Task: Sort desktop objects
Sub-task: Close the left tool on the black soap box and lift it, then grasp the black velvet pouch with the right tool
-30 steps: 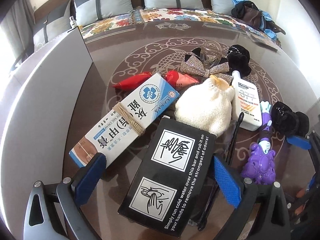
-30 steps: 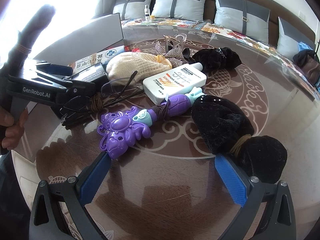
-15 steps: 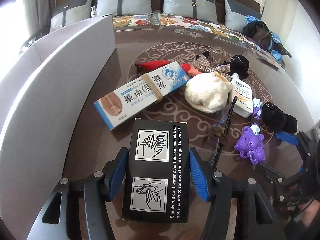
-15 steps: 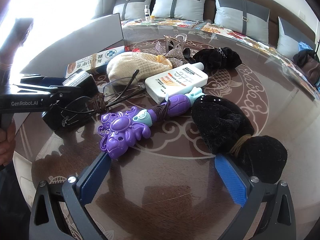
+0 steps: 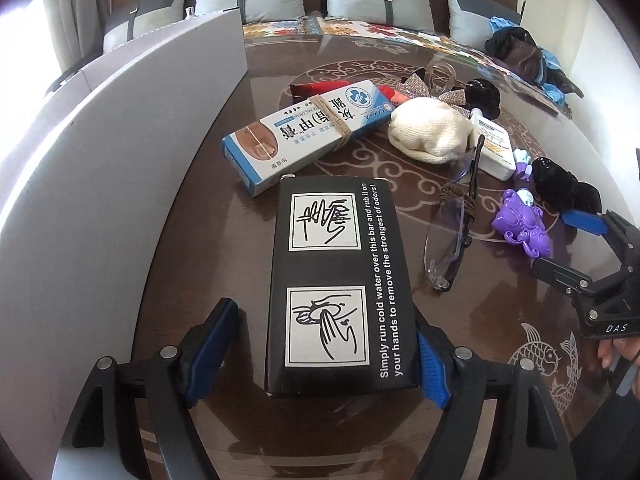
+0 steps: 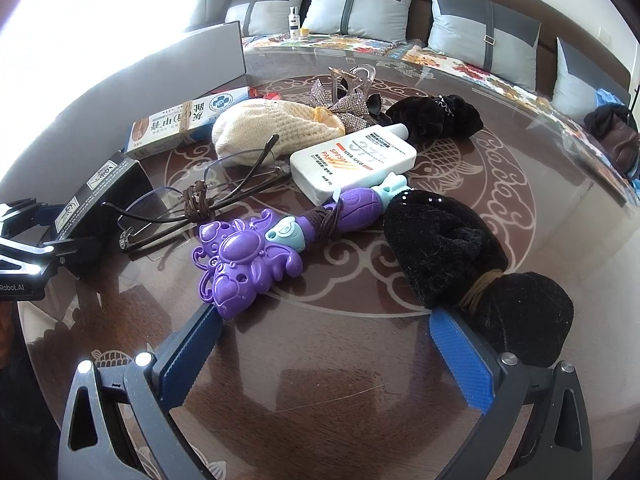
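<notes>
A black box [image 5: 340, 280] with white hand drawings lies on the dark round table. My left gripper [image 5: 320, 360] straddles its near end; the right pad touches the box, the left pad [image 5: 212, 344] stands a little off its side. The box also shows in the right wrist view [image 6: 100, 200]. My right gripper [image 6: 324, 356] is open and empty above bare table, just in front of a purple toy [image 6: 256, 256] and a black velvet pouch [image 6: 460, 256]. Glasses [image 6: 200, 200] lie between the box and the toy.
A blue-white carton [image 5: 308, 132], a cream knit pouch [image 5: 432, 132], a white sunscreen bottle [image 6: 356, 160], a sparkly bow [image 6: 340, 100] and a black scrunchie [image 6: 436, 116] lie farther back. A grey board [image 5: 100, 180] stands along the left. A sofa with cushions is behind.
My left gripper drew back with the black box and turned it straight. The jaws closed around it, then the left pad came slightly off. The right gripper stayed put.
</notes>
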